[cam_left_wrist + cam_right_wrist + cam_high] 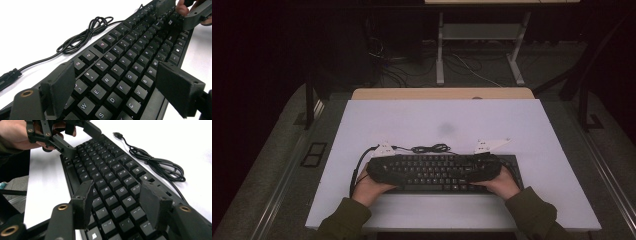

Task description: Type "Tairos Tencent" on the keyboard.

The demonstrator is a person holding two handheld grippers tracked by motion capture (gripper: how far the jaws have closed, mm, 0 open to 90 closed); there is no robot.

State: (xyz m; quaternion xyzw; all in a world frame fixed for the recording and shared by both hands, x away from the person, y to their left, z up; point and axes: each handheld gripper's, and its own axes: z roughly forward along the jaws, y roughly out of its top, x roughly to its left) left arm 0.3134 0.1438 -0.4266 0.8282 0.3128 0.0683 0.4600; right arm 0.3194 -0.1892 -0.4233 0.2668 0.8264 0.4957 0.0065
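A black keyboard [437, 172] lies near the front of the white tabletop [442, 117], its cable [431, 148] coiled just behind it. My left gripper [398, 172] hovers over the keyboard's left end, pointing along the keys. In the left gripper view, that gripper [117, 87] is open, its jaws straddling the key rows of the keyboard [130, 57]. My right gripper [473, 170] hovers over the right end, facing the left one. Seen in its own view, the right gripper [118, 203] is open above the keys [110, 177]. Nothing is held in either.
The loose cable [155, 162] ends in a USB plug [117, 135] on the white surface behind the keyboard. A wooden table edge [442, 93] borders the far side. Beyond it stand desk legs [440, 50] and floor wires. A strip of white surface runs in front of the keyboard.
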